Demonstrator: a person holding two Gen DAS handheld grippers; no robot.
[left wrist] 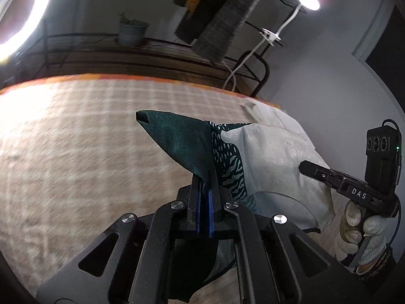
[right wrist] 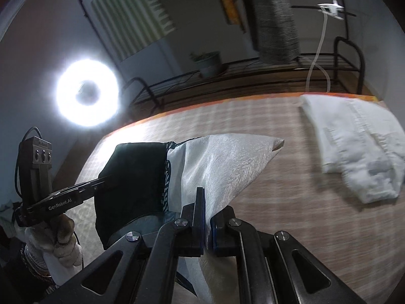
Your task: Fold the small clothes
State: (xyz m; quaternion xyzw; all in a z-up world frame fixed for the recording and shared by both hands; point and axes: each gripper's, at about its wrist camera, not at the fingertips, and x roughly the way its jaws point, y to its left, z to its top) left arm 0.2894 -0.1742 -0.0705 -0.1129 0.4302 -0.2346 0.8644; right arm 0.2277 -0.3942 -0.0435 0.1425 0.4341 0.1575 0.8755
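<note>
A small garment, dark green on one side (left wrist: 182,141) and pale grey-white on the other (right wrist: 222,162), with a patterned band between, hangs lifted above the checked table cloth (left wrist: 76,131). My left gripper (left wrist: 205,177) is shut on its dark green corner. My right gripper (right wrist: 206,202) is shut on its white corner. Each gripper shows in the other's view: the right one (left wrist: 336,179) at the right, the left one (right wrist: 76,192) at the left, both held by gloved hands.
A folded white garment (right wrist: 354,147) lies on the table's far right. Behind the table stands a black wire rack (right wrist: 253,76) with a potted plant (right wrist: 210,63). A ring light (right wrist: 87,92) glares at the left. Dark clothes (left wrist: 222,20) hang above.
</note>
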